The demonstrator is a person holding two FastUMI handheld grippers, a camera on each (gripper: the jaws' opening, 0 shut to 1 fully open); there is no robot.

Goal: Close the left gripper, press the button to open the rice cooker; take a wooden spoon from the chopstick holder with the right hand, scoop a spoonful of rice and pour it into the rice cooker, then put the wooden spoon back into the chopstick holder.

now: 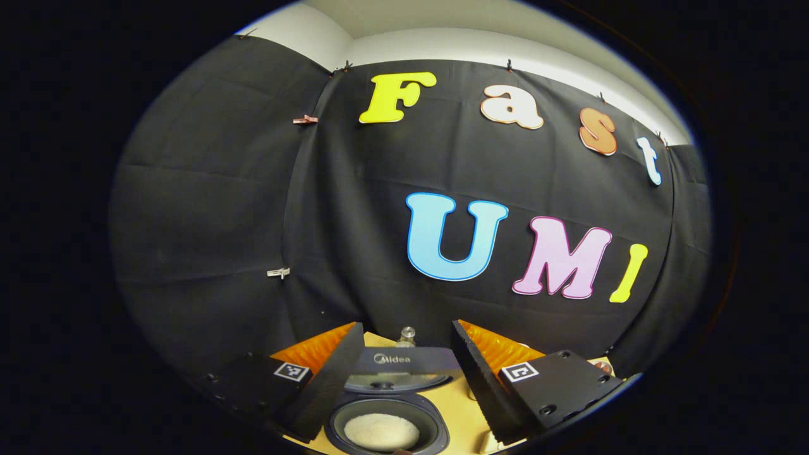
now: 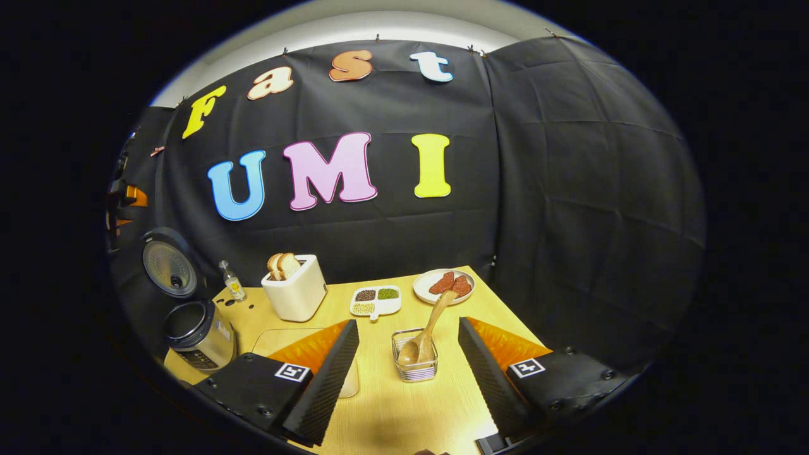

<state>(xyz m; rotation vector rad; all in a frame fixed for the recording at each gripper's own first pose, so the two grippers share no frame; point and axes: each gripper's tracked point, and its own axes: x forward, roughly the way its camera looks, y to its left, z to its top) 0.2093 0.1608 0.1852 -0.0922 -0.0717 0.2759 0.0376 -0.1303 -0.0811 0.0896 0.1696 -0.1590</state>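
In the left gripper view the rice cooker (image 1: 436, 420) stands open right below my left gripper (image 1: 407, 328), its lid (image 1: 404, 363) raised and white rice (image 1: 382, 431) in the pot. The left gripper is open and holds nothing. In the right gripper view the wooden spoon (image 2: 431, 325) rests bowl-down in the clear chopstick holder (image 2: 414, 366), handle leaning to the far right. My right gripper (image 2: 407, 323) is open just short of the holder, the spoon lying between its fingers' lines without touching them. At the table's left edge sits the open rice cooker (image 2: 199, 335) with its lid (image 2: 167, 268) up.
A white toaster (image 2: 294, 292) with bread, a small bottle (image 2: 232, 281), a divided dish (image 2: 376, 301) of grains and a plate (image 2: 436, 278) of red slices line the back of the wooden table (image 2: 392, 411). A pale mat (image 2: 278, 341) lies left of the holder.
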